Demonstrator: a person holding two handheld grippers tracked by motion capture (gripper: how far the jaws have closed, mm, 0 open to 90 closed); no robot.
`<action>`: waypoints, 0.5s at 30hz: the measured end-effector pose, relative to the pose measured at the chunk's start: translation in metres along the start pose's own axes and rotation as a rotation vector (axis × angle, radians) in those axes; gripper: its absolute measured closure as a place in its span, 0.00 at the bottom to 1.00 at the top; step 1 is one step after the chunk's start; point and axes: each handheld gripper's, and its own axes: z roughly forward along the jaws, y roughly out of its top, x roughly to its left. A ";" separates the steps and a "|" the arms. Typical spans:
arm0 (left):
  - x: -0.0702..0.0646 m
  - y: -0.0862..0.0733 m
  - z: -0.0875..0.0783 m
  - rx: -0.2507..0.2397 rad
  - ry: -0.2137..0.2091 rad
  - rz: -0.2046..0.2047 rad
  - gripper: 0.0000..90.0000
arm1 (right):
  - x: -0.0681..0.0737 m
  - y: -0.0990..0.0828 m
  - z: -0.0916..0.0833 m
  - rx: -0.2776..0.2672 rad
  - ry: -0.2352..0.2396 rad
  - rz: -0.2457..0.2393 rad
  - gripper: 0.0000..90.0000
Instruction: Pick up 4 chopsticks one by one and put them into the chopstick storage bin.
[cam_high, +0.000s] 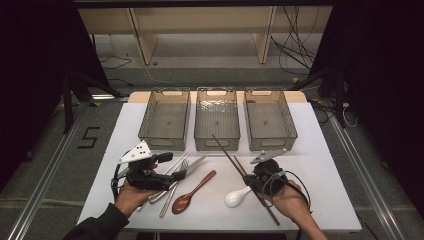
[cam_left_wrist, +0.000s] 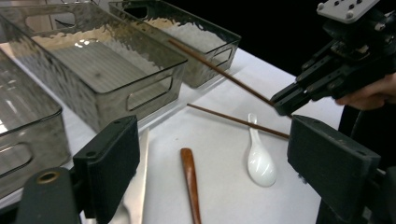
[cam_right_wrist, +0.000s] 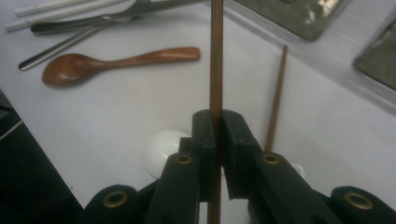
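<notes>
White covering spreads over the surface (cam_high: 320, 200), and three clear bins stand in a row along its far half: the left bin (cam_high: 165, 120), the middle bin (cam_high: 216, 120) and the right bin (cam_high: 270, 120). At the near right, the right gripper (cam_high: 246, 179) has its fingers (cam_right_wrist: 205, 135) clamped together on a brown chopstick (cam_high: 227, 152). This chopstick is lifted off the surface and slants from the person's right hand (cam_high: 290, 200) up toward the far left, its far tip over the near rim of the middle bin. A second chopstick (cam_right_wrist: 276, 98) lies flat on the surface just beside the held one. A white ceramic spoon (cam_high: 236, 197) rests just left of the right gripper. Farther left lies a wooden spoon (cam_high: 192, 194), and beyond it a cluster of metal cutlery (cam_high: 175, 180). The left gripper (cam_high: 184, 174) hovers above that cutlery, its fingers (cam_left_wrist: 112, 163) wide apart with nothing between them.
</notes>
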 end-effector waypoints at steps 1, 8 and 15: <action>-0.001 0.001 0.002 -0.003 -0.001 0.001 0.19 | 0.002 0.002 0.001 -0.006 0.006 -0.007 0.94; -0.008 0.010 0.016 -0.015 -0.032 -0.020 0.19 | 0.014 0.013 0.006 -0.046 0.030 -0.028 0.94; -0.010 0.012 0.033 -0.007 -0.046 -0.066 0.20 | 0.018 0.021 0.007 -0.092 0.028 -0.036 0.94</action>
